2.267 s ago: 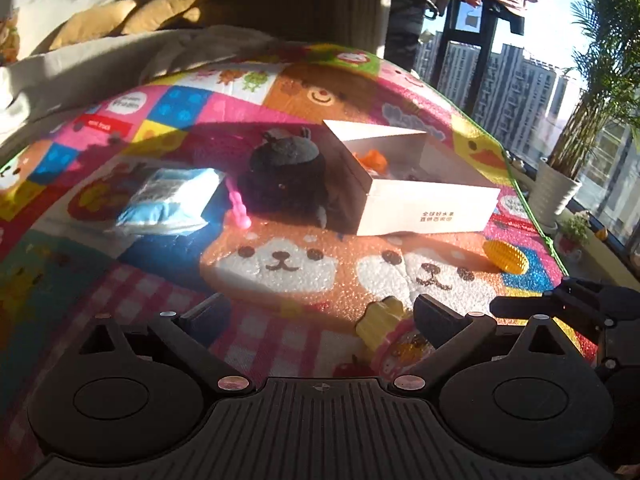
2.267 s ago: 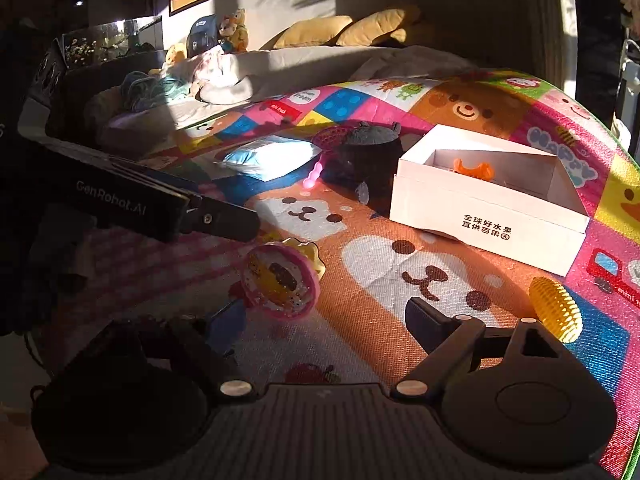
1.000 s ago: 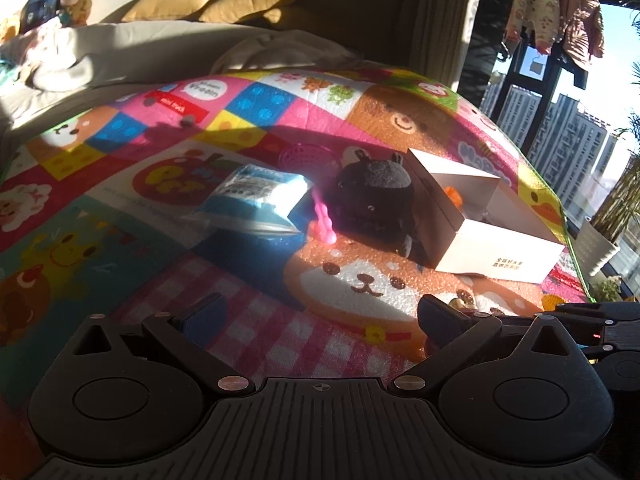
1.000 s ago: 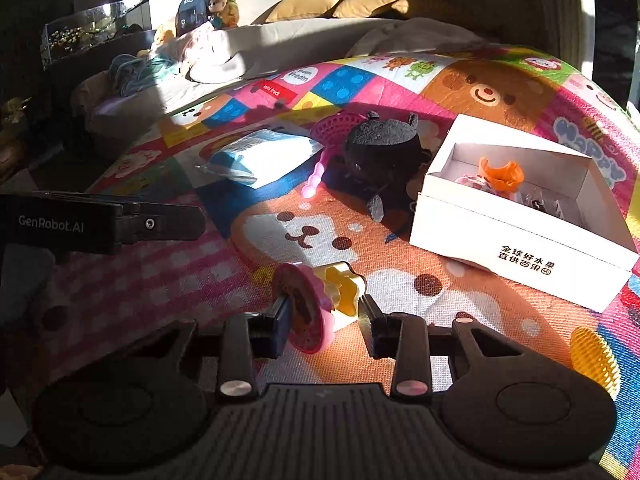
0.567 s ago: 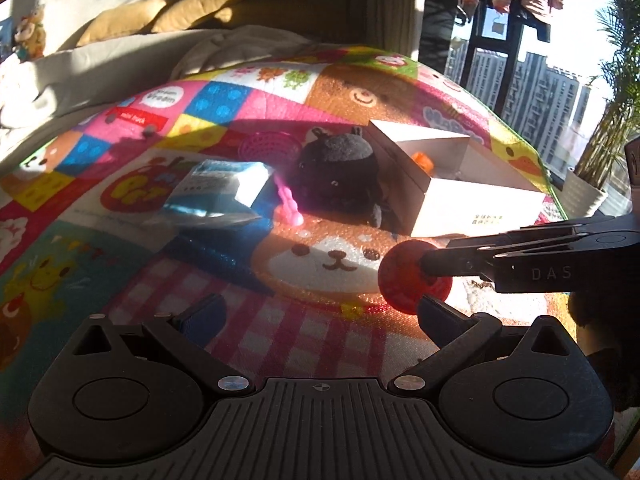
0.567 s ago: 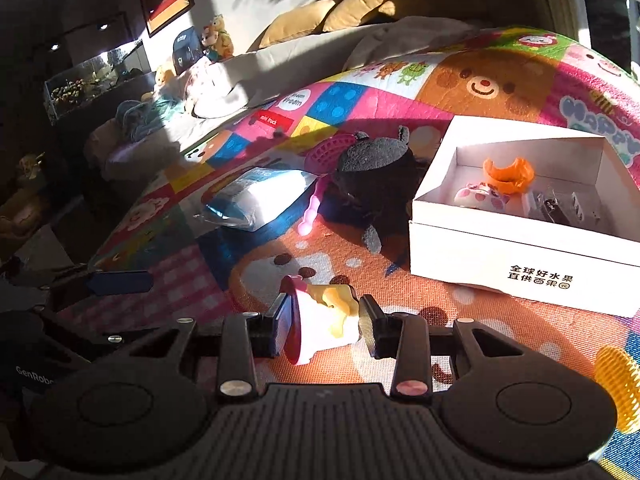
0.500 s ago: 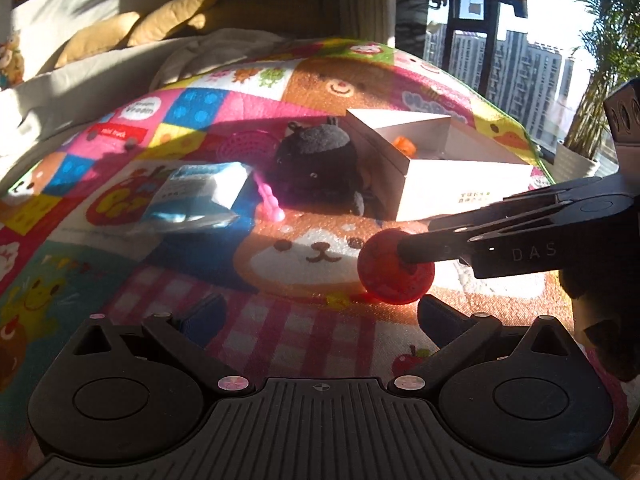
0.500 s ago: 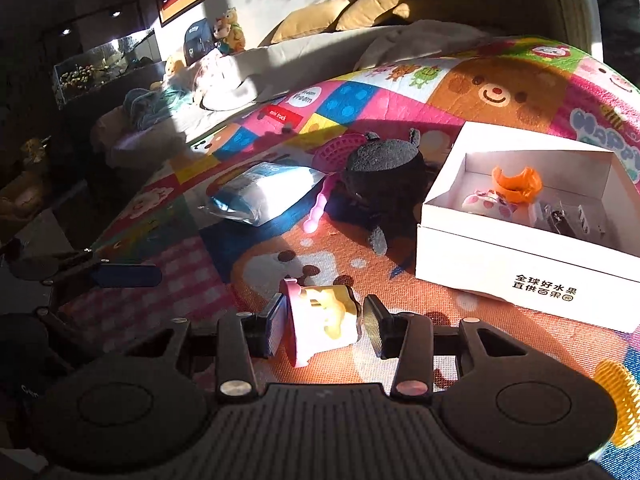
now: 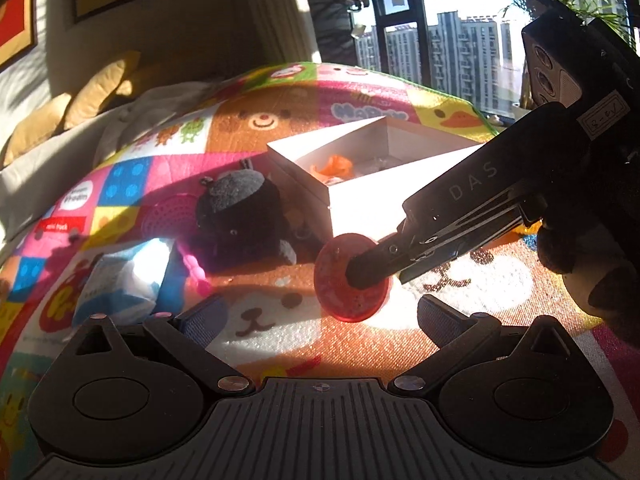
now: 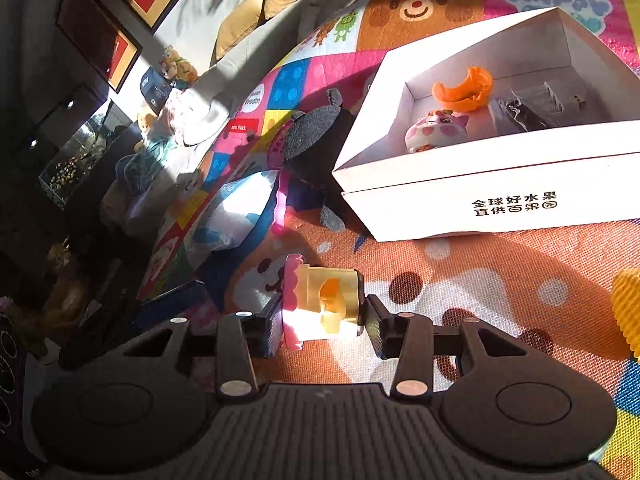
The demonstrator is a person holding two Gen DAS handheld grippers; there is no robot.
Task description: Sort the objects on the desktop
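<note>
Right gripper (image 10: 322,322): I have it clamped on the toy (image 10: 320,300), by its yellow body.
Left gripper (image 9: 312,320): fingers apart, nothing between them.
Toy: I judge it light, stiff plastic.
Box (image 10: 500,200): ahead, right of the toy.

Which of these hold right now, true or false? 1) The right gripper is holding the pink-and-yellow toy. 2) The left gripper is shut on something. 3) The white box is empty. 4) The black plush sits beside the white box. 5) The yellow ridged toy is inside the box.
1) True: the right gripper is shut on the pink-and-yellow toy, held clear of the mat.
2) False: the left gripper is open with nothing between its fingers.
3) False: the white box holds an orange piece, a pink-spotted figure and a dark item in clear wrap.
4) True: the black plush sits right against the box's side.
5) False: the yellow ridged toy lies on the play mat, outside the box.
</note>
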